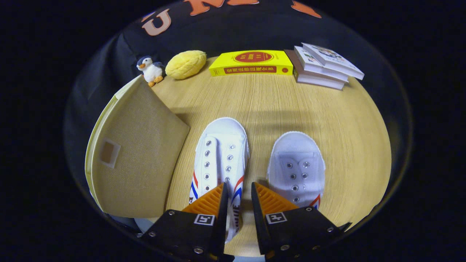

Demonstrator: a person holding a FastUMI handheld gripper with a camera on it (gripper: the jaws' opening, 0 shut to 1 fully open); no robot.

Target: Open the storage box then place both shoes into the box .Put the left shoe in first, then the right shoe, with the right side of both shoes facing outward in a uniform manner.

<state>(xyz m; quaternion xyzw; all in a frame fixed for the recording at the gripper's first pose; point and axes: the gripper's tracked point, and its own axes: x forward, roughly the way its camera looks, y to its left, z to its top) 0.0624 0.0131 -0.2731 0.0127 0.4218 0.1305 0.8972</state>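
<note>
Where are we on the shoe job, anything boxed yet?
Nothing boxed. The storage box lid looks raised, so opening seems done. The gripper hangs open over the left shoe's side wall, not gripping. Both it and the right shoe sit on the table, unpacked.

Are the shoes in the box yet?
No, out. Both shoes sit on the table beside the box; the open claw hangs above them.

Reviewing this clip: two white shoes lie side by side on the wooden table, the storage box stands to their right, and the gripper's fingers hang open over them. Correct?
One error: the storage box stands to the left of the shoes, not the right, as the gripper view shows. The rest holds: the left shoe and right shoe lie side by side on the wooden table, and the gripper hangs open over them.
</note>
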